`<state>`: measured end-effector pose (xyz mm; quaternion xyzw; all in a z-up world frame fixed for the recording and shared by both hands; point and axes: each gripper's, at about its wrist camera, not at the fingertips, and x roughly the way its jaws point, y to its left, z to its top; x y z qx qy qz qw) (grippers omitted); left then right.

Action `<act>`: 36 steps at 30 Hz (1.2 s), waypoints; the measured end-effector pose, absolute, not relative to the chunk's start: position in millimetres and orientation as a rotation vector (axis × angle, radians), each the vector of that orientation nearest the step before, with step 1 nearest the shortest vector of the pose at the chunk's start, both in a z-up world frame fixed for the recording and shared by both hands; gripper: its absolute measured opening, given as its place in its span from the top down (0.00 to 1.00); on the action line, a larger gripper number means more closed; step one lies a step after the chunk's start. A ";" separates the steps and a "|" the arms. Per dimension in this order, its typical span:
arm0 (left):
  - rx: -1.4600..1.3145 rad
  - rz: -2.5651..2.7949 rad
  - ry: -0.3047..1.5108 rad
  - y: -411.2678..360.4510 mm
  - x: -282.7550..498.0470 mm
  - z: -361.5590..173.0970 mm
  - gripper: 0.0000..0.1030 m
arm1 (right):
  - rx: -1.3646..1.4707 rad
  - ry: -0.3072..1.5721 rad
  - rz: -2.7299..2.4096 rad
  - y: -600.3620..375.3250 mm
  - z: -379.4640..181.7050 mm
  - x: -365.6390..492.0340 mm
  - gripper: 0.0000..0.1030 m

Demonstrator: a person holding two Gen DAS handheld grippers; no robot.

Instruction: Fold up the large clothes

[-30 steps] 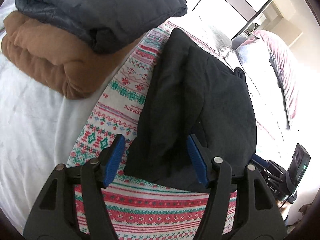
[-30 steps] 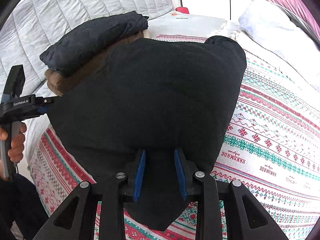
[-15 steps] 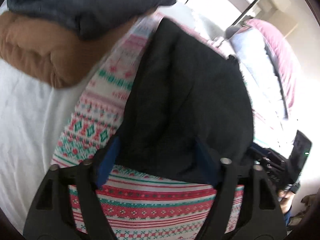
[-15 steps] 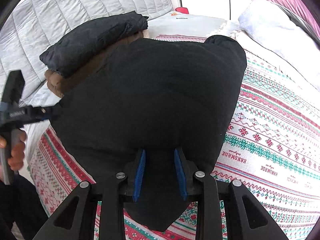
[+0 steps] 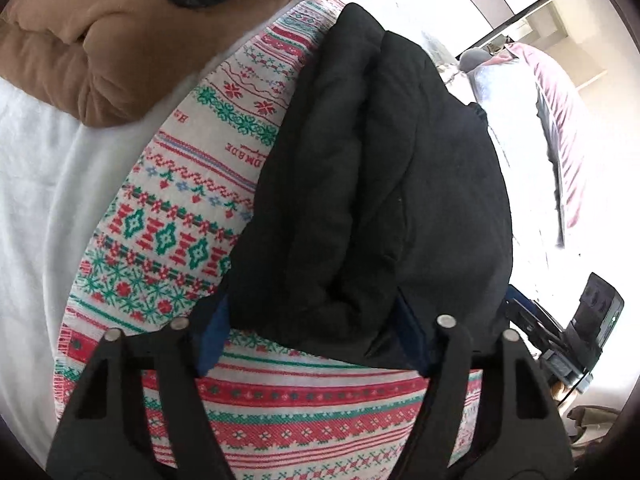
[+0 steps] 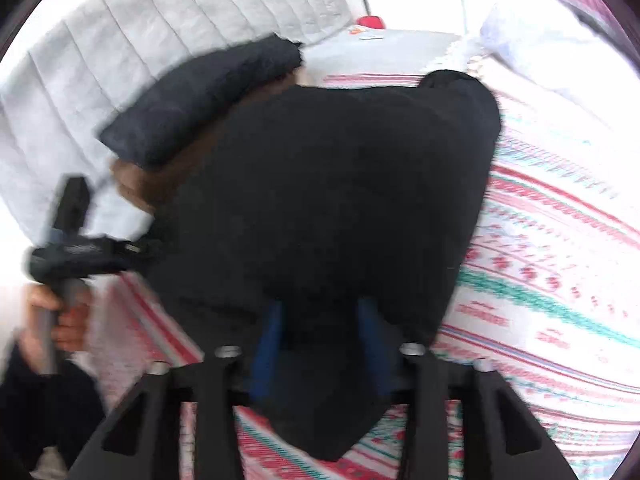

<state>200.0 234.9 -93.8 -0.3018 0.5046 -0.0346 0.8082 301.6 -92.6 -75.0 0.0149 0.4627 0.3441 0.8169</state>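
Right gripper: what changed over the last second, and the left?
The right gripper, clamped on the black garment a second ago, is opening, the hem still between its pads. The left gripper came down around the garment's folded edge and is closing, with no clear pinch yet. The garment stayed folded on the patterned blanket; the brown and navy stack is unmoved.

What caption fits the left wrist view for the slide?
Left claw closing around the near edge of a folded black garment on a patterned knit blanket, folded brown garment stacked behind.
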 end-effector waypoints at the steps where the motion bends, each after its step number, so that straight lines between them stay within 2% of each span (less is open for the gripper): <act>1: -0.639 -0.072 1.078 233.5 199.7 -91.5 0.32 | 0.087 0.994 0.757 -99.4 -72.4 305.3 0.30; 6: -0.638 -0.073 1.073 234.3 200.6 -80.4 0.32 | 0.374 0.978 0.717 -143.9 -70.0 331.3 0.22; 13: -0.640 -0.067 1.077 234.3 202.2 -84.5 0.31 | 0.695 1.084 0.646 -178.3 -117.6 388.9 0.21; 21: -0.628 -0.058 1.080 231.2 205.4 -87.0 0.28 | 0.740 1.095 0.623 -186.9 -141.3 419.5 0.21; 36: -0.635 -0.075 1.090 233.2 206.6 -89.5 0.28 | 0.837 1.059 0.596 -194.3 -136.3 489.7 0.20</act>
